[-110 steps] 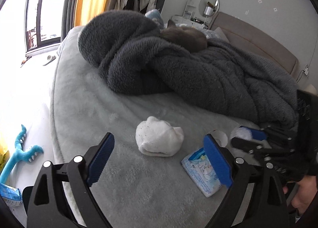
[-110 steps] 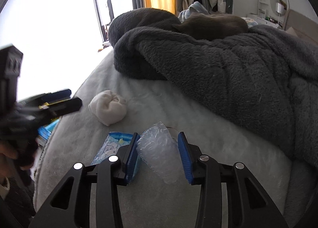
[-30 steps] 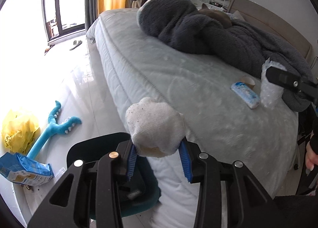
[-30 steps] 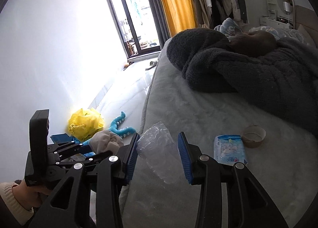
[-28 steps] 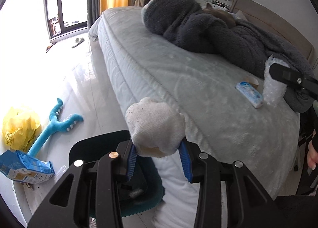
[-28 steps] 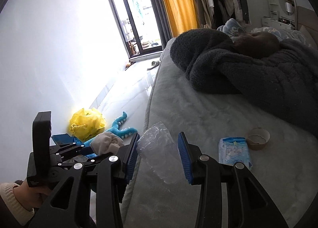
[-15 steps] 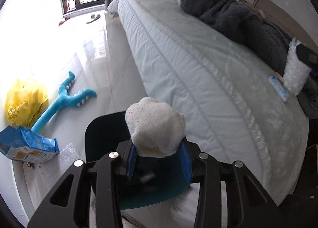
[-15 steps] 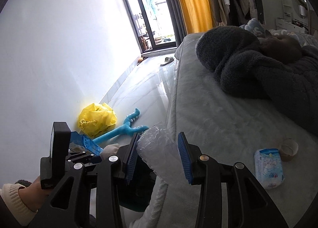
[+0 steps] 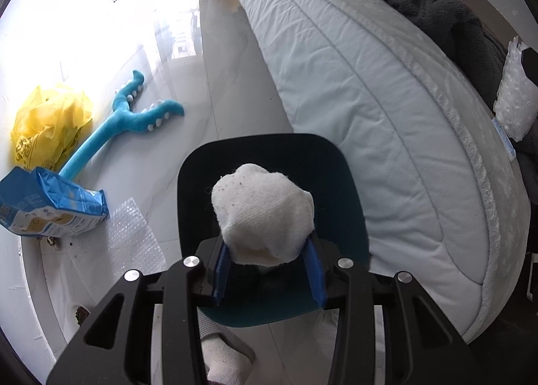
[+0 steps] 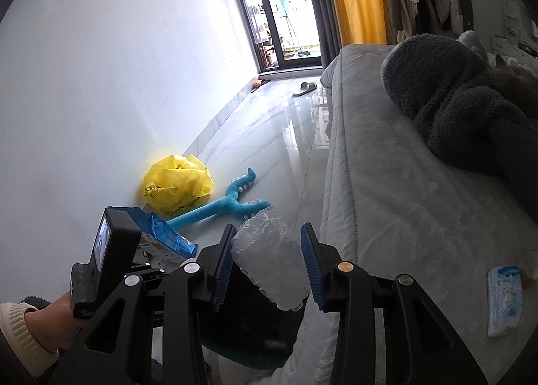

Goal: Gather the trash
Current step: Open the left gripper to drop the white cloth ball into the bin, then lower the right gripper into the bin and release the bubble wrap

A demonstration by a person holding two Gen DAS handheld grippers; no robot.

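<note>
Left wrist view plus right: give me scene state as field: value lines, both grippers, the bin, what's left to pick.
left gripper: shut on white balled sock, held above the bin opening
right gripper: shut on bubble wrap piece, beside the bed edge
bin: dark teal, on the floor against the mattress side
on bed: tissue pack, tape roll, grey blanket
on floor: yellow bag, blue snack bag, loose bubble wrap sheet, blue plush toy
</note>
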